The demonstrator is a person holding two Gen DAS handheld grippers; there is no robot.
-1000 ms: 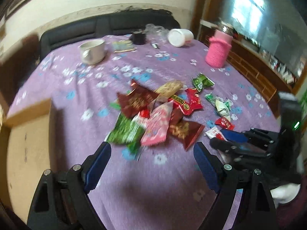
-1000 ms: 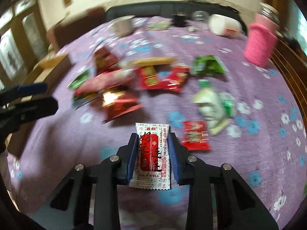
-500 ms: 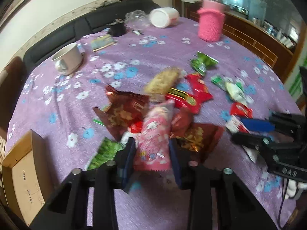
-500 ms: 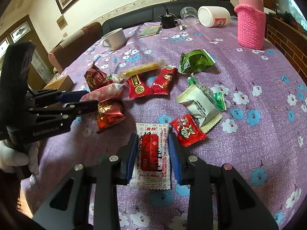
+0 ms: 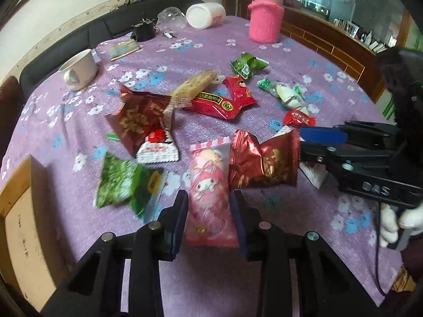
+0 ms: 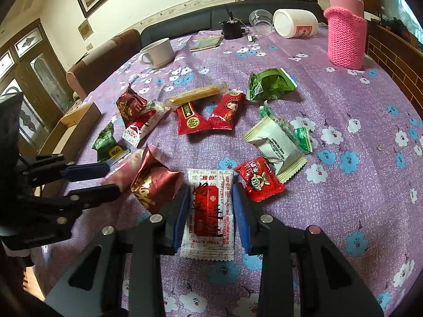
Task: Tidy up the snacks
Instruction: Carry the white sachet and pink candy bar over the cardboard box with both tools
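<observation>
Several snack packets lie on a purple flowered tablecloth [image 5: 211,277]. My left gripper [image 5: 210,207] is shut on a pink cartoon-print packet [image 5: 210,195] at the near edge of the pile. A dark red foil packet [image 5: 264,162] lies just right of it, touching. My right gripper [image 6: 211,211] is shut on a white and red sachet [image 6: 210,208] that lies flat on the cloth. The left gripper shows in the right wrist view [image 6: 105,182], the right gripper in the left wrist view [image 5: 309,145]. A small red packet [image 6: 257,179] lies beside the sachet.
A white mug [image 6: 158,52], a pink knitted bottle cover [image 6: 346,41], a lying white jar [image 6: 294,23] and a clear cup [image 6: 260,21] stand at the far side. A cardboard box [image 5: 23,224] sits off the table's left edge. Green packets [image 6: 269,83] lie right of the pile.
My left gripper moved into the pile, shut on the pink packet and pulled it towards me. The green packet shifted left. My right gripper stayed shut on the sachet.
</observation>
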